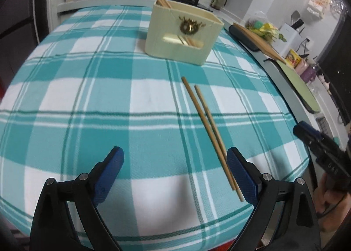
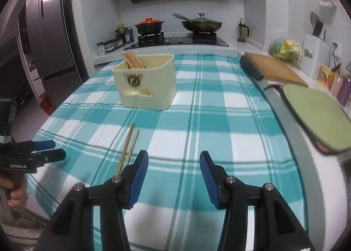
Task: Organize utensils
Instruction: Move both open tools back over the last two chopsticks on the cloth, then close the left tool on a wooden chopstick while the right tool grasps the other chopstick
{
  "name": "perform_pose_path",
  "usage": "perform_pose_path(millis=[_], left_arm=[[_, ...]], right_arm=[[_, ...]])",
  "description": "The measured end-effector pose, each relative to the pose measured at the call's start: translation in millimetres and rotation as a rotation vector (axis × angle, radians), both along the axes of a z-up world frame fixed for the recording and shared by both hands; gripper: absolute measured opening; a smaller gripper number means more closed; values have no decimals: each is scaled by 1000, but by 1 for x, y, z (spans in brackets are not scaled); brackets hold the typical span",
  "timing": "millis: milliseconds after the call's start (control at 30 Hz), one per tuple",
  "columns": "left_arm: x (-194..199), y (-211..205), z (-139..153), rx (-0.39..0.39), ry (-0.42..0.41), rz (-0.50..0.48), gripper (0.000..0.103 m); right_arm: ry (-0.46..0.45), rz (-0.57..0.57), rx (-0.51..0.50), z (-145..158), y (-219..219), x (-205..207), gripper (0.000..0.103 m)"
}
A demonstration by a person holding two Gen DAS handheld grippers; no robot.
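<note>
Two wooden chopsticks [image 1: 210,132] lie side by side on the teal checked cloth [image 1: 87,97]. Their near ends rest just inside the right finger of my left gripper [image 1: 175,154], which is open wide and touches nothing. In the right wrist view the chopsticks [image 2: 129,145] lie just left of my right gripper [image 2: 173,156], which is open and empty. Farther back stands a cream utensil holder [image 1: 184,35] [image 2: 147,82] with several chopsticks upright in its left corner. The right gripper [image 1: 307,135] shows at the table's right edge, and the left gripper [image 2: 59,148] at the left.
A wooden cutting board [image 2: 276,68] and a green mat [image 2: 316,110] lie along the counter to the right of the table. Behind are a stove with a black pot [image 2: 149,26] and a wok [image 2: 201,24]. A fridge [image 2: 50,38] stands at the left.
</note>
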State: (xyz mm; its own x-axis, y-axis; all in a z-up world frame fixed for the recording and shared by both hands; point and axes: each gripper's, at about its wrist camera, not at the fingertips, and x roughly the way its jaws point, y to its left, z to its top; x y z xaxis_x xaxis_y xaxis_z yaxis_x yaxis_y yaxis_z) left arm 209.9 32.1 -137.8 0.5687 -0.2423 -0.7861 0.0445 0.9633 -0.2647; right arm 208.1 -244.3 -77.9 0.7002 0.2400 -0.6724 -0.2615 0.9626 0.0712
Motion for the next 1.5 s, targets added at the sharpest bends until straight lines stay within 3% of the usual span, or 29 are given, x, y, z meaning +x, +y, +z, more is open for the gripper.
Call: perform_pose_path(millis=[167, 300, 567, 833, 1033, 1233, 1333, 1400, 1433, 1500], left_arm=[[-15, -15, -18, 48, 9, 0, 95], [-14, -20, -25, 56, 17, 4, 95], [1, -27, -34, 71, 27, 11, 95], [50, -50, -27, 201, -48, 0, 95], [65, -64, -45, 308, -19, -26, 95], [69, -62, -54, 312, 0, -24, 97], [69, -54, -53, 281, 1, -23, 85], [66, -52, -50, 285, -18, -27, 61], [64, -51, -49, 285, -23, -30, 54], [62, -49, -47, 285, -32, -29, 25]], right_arm=[[48, -48, 3, -54, 2, -39, 50], [57, -66, -4, -70, 0, -47, 50], [37, -59, 8, -76, 6, -52, 50], [23, -60, 13, -77, 6, -55, 50], [2, -67, 1, -73, 2, -58, 50], [2, -55, -7, -74, 5, -56, 50], [9, -49, -13, -75, 8, -55, 50], [20, -36, -14, -74, 12, -51, 50], [26, -25, -10, -74, 14, -49, 50], [48, 1, 13, -73, 21, -43, 50]])
